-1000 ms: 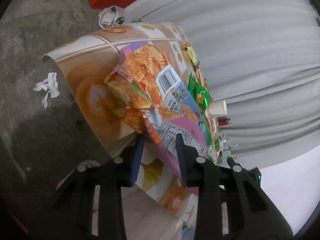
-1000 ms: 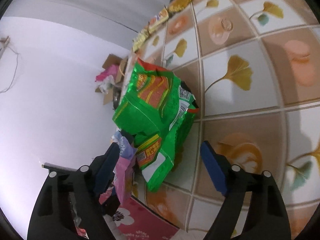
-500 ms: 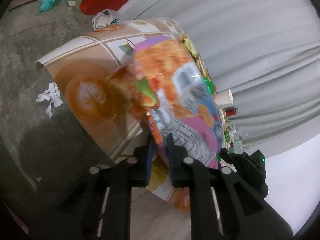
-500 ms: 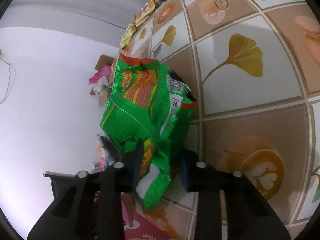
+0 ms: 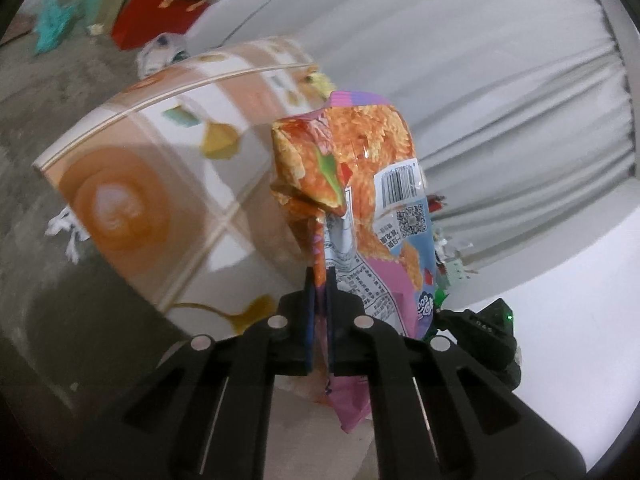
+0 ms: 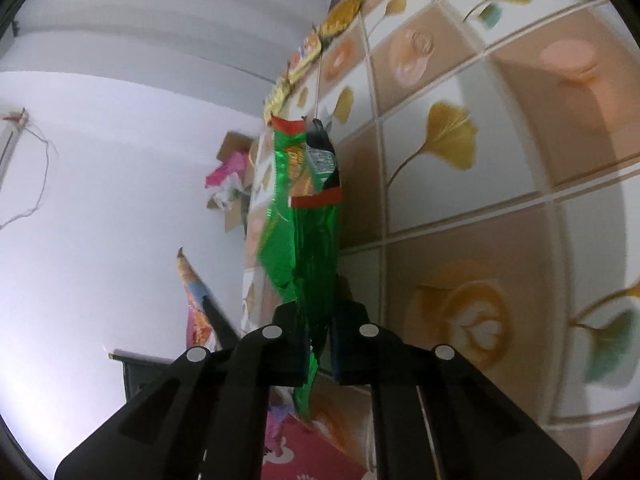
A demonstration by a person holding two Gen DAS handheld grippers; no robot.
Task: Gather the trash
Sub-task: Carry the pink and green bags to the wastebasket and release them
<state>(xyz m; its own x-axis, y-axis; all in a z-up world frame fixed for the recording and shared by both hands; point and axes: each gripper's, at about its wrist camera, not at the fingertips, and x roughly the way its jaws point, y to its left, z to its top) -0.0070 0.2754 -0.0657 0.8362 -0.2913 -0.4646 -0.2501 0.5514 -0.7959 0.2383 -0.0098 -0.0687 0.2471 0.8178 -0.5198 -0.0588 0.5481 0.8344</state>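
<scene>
Crinkly foil makes up both pieces of trash now held. An orange and pink snack bag (image 5: 360,200) is pinched at its lower edge by the left gripper (image 5: 319,316), whose jaws have just been closing and are now clamped on the thin film; the bag stands up clear of the patterned surface (image 5: 132,184). A green snack bag (image 6: 304,232) is gripped near its bottom by the right gripper (image 6: 320,344), whose jaws have likewise just closed onto it, and it hangs beside the surface (image 6: 500,208) rather than lying flat. Both bags are judged to be empty, very light, limp and somewhat slippery, so a flat sealed edge is the safest hold. More wrappers (image 6: 312,48) are seen along the far edge.
</scene>
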